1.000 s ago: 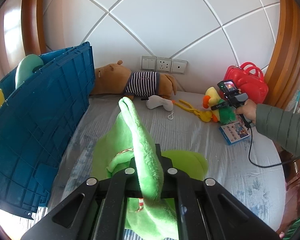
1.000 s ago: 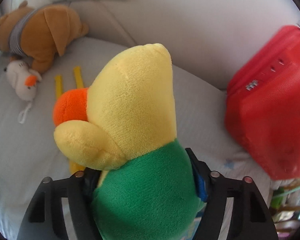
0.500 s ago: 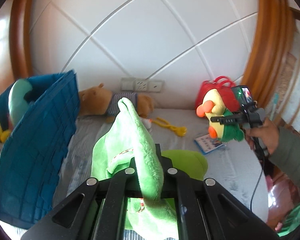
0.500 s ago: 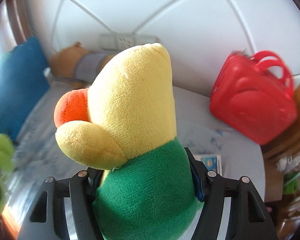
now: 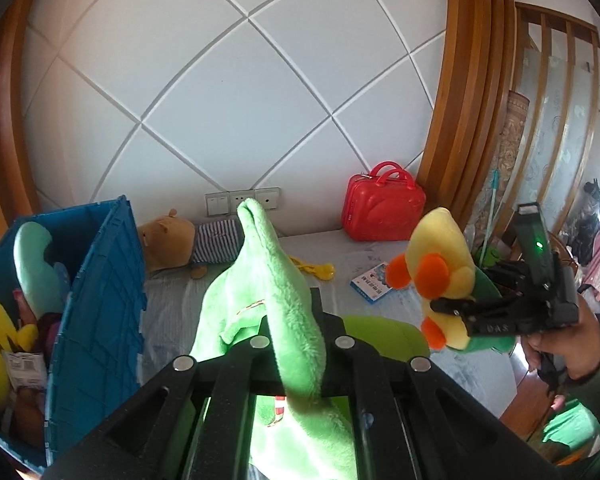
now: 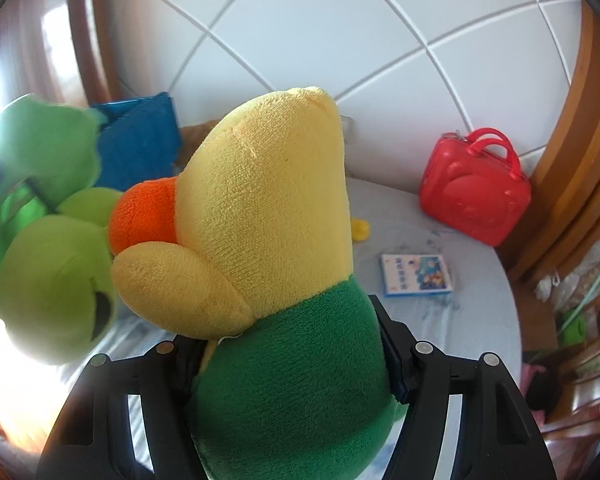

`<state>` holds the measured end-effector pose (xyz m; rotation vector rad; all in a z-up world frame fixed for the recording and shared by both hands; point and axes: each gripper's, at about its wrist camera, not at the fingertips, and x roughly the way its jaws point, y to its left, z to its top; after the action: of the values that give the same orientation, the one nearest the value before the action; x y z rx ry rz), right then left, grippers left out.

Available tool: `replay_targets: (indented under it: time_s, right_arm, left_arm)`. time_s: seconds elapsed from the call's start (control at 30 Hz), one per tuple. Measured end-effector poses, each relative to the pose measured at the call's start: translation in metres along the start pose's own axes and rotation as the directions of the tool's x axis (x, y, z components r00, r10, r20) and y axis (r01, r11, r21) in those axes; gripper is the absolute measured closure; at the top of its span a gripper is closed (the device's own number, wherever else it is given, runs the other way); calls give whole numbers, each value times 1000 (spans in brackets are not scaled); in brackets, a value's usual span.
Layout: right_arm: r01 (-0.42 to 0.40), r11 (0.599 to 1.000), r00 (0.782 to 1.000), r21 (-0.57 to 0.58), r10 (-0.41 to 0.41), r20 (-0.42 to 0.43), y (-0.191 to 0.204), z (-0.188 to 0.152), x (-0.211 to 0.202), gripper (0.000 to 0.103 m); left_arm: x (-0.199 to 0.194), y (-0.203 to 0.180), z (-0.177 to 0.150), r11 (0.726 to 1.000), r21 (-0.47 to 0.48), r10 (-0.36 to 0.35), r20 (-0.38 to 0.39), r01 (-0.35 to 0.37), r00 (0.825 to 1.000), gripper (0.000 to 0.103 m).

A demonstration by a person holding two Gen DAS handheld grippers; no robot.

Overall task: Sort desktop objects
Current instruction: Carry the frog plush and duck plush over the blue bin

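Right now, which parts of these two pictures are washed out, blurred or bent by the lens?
Right wrist view: glare whites out the lower left edge, and the green frog toy there looks soft and blurred. Left wrist view: sharper and evenly lit, though the wooden frame bows and the corners go black.

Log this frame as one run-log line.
left hand-held gripper: shut on green plush frog | right hand-held gripper: shut on yellow plush duck in green top | blue plastic crate: open, part-filled

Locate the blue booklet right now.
In both wrist views the blue booklet lies flat on the grey sheet, right of centre, in front of the red case, past the held duck plush.
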<state>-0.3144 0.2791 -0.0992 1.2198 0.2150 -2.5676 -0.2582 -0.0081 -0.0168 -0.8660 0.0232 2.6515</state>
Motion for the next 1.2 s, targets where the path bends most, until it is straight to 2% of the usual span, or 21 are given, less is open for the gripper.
replay_targets:
  time_s: [0.23,0.37,0.6,0.7,0.9,1.2]
  right_arm:
    - [-65,997,997,-37,66,26,52,-7,-19,35]
    - [-103,992,993,-74,107,51,74,8,-26,35]
    - [-140,976,980,-167,161,119,140,54,-45,35]
    - [-156,969,972,-192,185,144,174,73,-50,35]
    - [-189,960,956,-208,228,184,248,107,-46,35]
    - [-220,952,949,-214,260,181,359,156,-5,35]
  left_arm:
    - [-41,29,3,993,-19,121,37,-120,992,99]
    - [-64,48,11,978,-31,209,80,-207,975,99]
    - [-116,96,29,952,-62,307,162,-301,938,99]
    - [-138,125,37,944,-69,330,189,-323,925,99]
    - [-166,190,50,935,-35,353,210,-353,912,99]
    - [-174,282,53,939,-7,336,215,-343,917,99]
